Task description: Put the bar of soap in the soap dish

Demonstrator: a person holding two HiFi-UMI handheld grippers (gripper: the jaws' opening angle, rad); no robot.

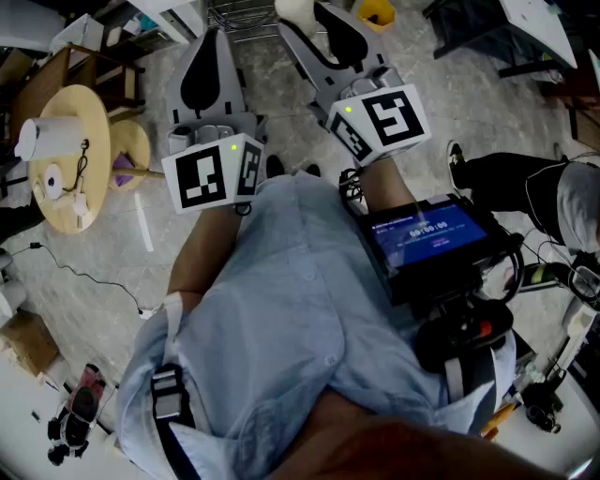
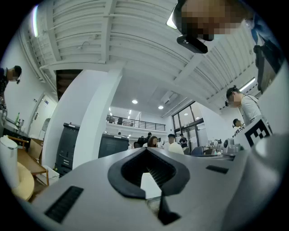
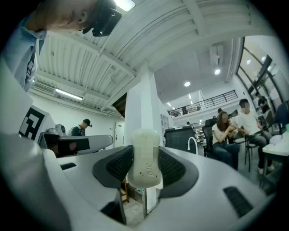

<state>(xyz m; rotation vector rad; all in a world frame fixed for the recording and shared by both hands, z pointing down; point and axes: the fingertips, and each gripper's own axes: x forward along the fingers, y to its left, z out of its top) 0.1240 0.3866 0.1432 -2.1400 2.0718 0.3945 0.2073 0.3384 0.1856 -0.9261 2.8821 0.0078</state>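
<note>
My right gripper point(image 3: 145, 159) is shut on a cream bar of soap point(image 3: 145, 155), which stands upright between the two dark ribbed pads. In the head view the soap point(image 1: 296, 9) shows at the top edge, at the tip of the right gripper point(image 1: 315, 17). My left gripper point(image 2: 148, 168) is held beside it with its jaws together and nothing between them; in the head view the left gripper point(image 1: 214, 45) is just left of the right one. Both grippers point out into the room, about level. No soap dish shows in any view.
A round wooden table point(image 1: 89, 122) with a white roll point(image 1: 52, 136) stands at the left on the stone floor. A wire rack point(image 1: 246, 14) lies ahead of the grippers. People sit and stand across the hall point(image 3: 226, 131). A white pillar point(image 3: 143, 108) rises ahead.
</note>
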